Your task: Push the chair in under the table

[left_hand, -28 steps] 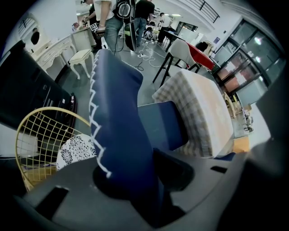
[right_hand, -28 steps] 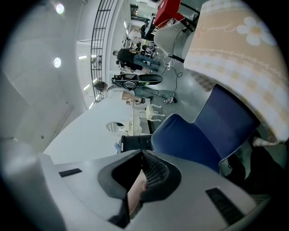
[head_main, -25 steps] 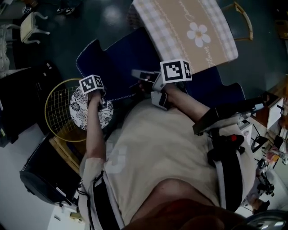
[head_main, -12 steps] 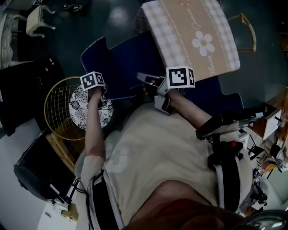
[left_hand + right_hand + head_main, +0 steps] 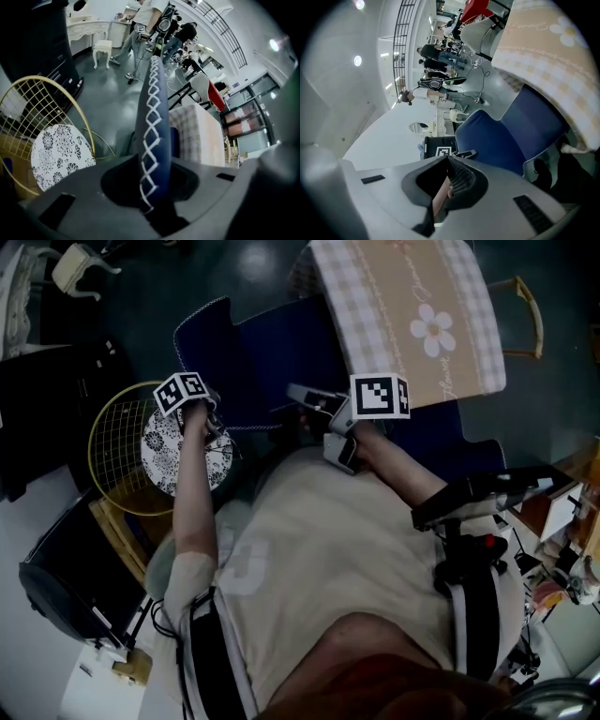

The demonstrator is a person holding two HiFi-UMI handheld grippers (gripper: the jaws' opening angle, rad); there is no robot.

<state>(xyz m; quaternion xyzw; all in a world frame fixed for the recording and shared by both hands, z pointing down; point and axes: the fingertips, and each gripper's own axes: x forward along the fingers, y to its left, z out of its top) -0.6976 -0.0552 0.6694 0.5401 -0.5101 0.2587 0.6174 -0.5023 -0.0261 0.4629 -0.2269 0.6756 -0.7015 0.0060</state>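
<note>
Left hand-held gripper had just been closing, clamped on the chair back's edge. Right hand-held gripper was squeezed together, empty.

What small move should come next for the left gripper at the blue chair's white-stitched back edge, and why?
Probably push the blue padded chair by its white-stitched back edge toward the table with the beige checked cloth. The left gripper, whose jaws have just been closing, now appears to pinch that edge, and most of the chair stands outside the table.
</note>
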